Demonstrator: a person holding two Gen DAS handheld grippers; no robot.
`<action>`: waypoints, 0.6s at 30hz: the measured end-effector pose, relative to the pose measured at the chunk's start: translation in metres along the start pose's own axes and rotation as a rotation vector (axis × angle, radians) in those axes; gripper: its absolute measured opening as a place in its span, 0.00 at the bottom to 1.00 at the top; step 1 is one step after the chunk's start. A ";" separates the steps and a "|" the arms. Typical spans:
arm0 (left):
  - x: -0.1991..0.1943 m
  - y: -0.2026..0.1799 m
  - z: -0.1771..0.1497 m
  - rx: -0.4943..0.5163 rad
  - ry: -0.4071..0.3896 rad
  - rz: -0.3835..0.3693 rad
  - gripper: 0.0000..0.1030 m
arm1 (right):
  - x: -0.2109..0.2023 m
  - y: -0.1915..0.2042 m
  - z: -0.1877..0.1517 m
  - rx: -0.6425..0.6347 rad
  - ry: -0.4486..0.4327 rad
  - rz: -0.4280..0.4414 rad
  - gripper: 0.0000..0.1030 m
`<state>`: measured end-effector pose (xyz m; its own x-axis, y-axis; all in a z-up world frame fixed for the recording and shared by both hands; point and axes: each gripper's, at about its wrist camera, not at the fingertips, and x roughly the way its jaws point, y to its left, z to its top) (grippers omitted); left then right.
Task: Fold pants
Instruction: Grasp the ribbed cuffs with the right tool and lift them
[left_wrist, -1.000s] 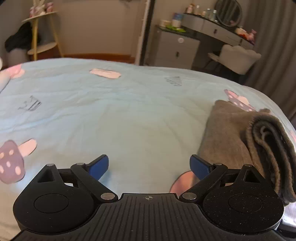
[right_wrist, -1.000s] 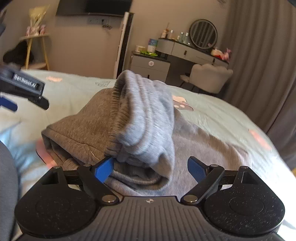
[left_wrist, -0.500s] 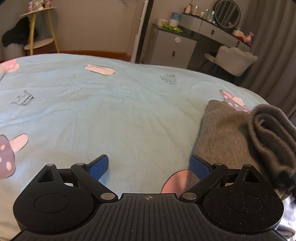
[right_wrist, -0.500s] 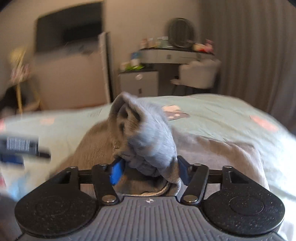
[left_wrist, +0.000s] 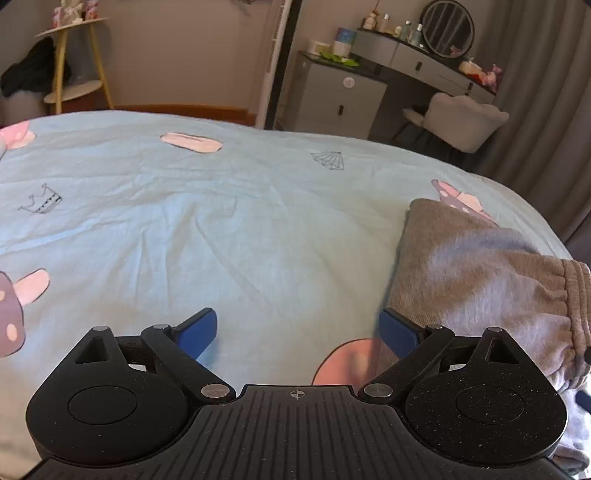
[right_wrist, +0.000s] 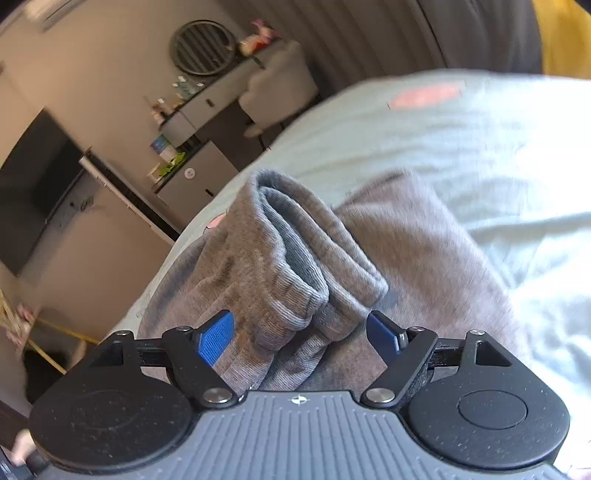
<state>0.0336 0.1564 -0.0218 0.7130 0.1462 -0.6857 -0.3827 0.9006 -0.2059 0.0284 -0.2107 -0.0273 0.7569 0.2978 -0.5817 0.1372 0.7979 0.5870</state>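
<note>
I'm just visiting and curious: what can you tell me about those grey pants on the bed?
The grey pants look like soft knit sweatpants, with a gathered elastic waistband. They lie folded in layers on the light blue bedsheet, near its right side. A ribbed, doubled-over edge stands up in a thick roll between the blue fingers of the right gripper, whose jaws have just been opening and no longer pinch it.

A wide bed under a pale blue cotton sheet (left_wrist: 258, 236), lightly creased, printed with pink mushrooms, a small crown and a diamond outline. Lying directly on it, toward its right side, the folded grey knit jogger pants (left_wrist: 480, 273), cuffs bunched up on top.
</note>
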 end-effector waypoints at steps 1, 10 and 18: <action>0.000 0.001 0.000 -0.005 0.000 0.000 0.95 | 0.005 -0.004 0.001 0.036 0.020 0.002 0.80; 0.000 0.000 -0.002 -0.025 -0.018 -0.018 0.95 | 0.037 -0.030 0.014 0.204 0.027 0.070 0.71; 0.006 -0.002 -0.003 -0.048 -0.003 -0.024 0.95 | 0.048 -0.032 0.021 0.256 0.075 0.120 0.83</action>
<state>0.0369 0.1545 -0.0270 0.7239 0.1260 -0.6783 -0.3932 0.8832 -0.2557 0.0743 -0.2330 -0.0622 0.7297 0.4270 -0.5341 0.2141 0.5992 0.7715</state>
